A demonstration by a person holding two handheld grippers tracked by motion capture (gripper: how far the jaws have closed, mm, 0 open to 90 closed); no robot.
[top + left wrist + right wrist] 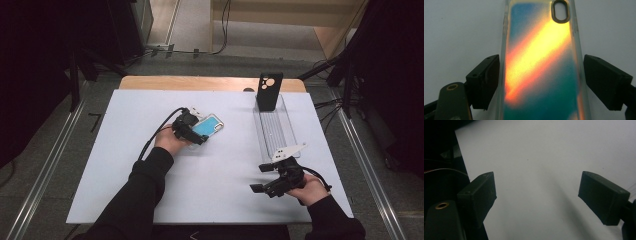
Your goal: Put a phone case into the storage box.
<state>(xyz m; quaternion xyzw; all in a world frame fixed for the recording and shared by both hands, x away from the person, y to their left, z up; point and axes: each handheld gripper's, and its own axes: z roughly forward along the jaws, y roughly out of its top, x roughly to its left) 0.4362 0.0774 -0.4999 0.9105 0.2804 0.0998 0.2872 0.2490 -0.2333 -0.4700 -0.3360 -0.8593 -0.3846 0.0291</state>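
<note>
— Our left gripper (541, 82) has its jaws spread to either side of the phone case (541, 67), one black pad close to each long edge, with a sliver of white table (454, 30) showing on the right side. So it straddles the case, but we would not call it clamped yet.

— Where does the case lie?

— Flat on the table, left of the middle in the high view (207, 126), with its camera cutout at the far end from our hand. The clear tray (274, 131) with the black phone (269, 91) standing at its far end sits well apart, to the right.

— How do we close well?

— We judge it best to keep the pads level and low, squeeze across the narrow width, and close evenly so the case does not skid or twist.

— What about its feel?

— It looks like glossy, thin plastic: clear rim, rounded corners, an iridescent back running teal to orange and yellow. We expect it to be slippery and slightly flexible, so a firm but gentle pinch suits it.

— And our right gripper (536, 197)?

— Jaws wide apart, nothing between them, hovering over bare table near the front right corner.
</note>
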